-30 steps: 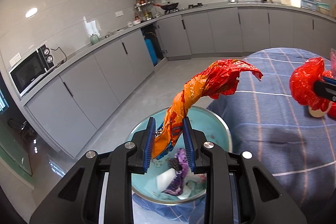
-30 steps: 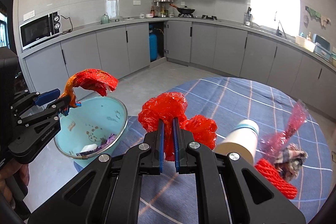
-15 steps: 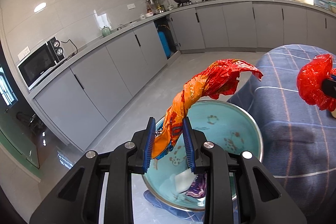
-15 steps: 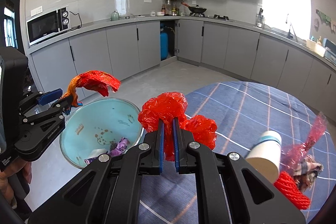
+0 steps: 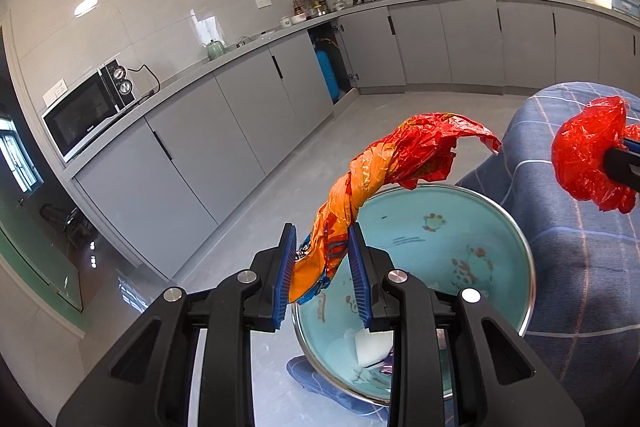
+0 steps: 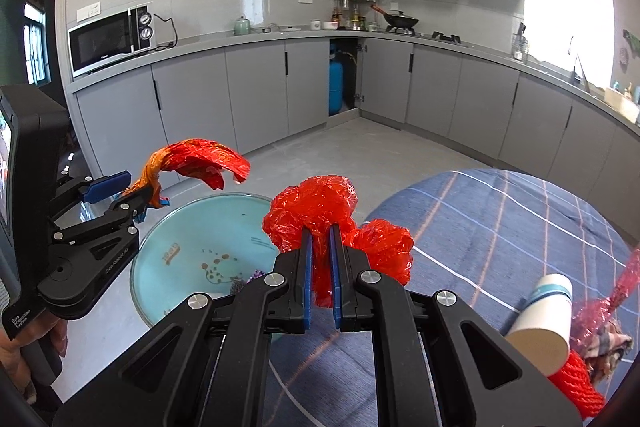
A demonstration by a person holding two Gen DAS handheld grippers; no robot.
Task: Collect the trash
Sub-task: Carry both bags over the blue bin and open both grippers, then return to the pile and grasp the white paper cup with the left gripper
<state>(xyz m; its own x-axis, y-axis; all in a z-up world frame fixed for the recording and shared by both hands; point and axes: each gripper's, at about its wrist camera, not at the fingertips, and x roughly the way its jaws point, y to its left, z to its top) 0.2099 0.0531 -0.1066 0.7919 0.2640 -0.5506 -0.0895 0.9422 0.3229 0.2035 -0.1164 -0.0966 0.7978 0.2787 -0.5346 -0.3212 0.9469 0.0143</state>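
Note:
My left gripper (image 5: 322,267) is shut on a twisted orange and red wrapper (image 5: 384,167) and holds it above the near rim of a light blue basin (image 5: 460,227). The basin holds white and purple trash at its bottom. In the right wrist view the left gripper (image 6: 120,189) with the wrapper (image 6: 196,159) hangs over the basin (image 6: 180,247). My right gripper (image 6: 320,259) is shut on a crumpled red plastic bag (image 6: 316,211), held over the table's edge beside the basin. The bag also shows in the left wrist view (image 5: 588,155).
A blue plaid tablecloth (image 6: 500,227) covers the round table. On it at the right lie a paper cup (image 6: 544,311), a red net (image 6: 576,379) and pink plastic with a cloth (image 6: 608,323). Grey kitchen cabinets (image 6: 260,87) line the far walls across open floor.
Both grippers have moved left, off the table towards the basin, each still holding its trash. The basin now sits more to the right in the left wrist view.

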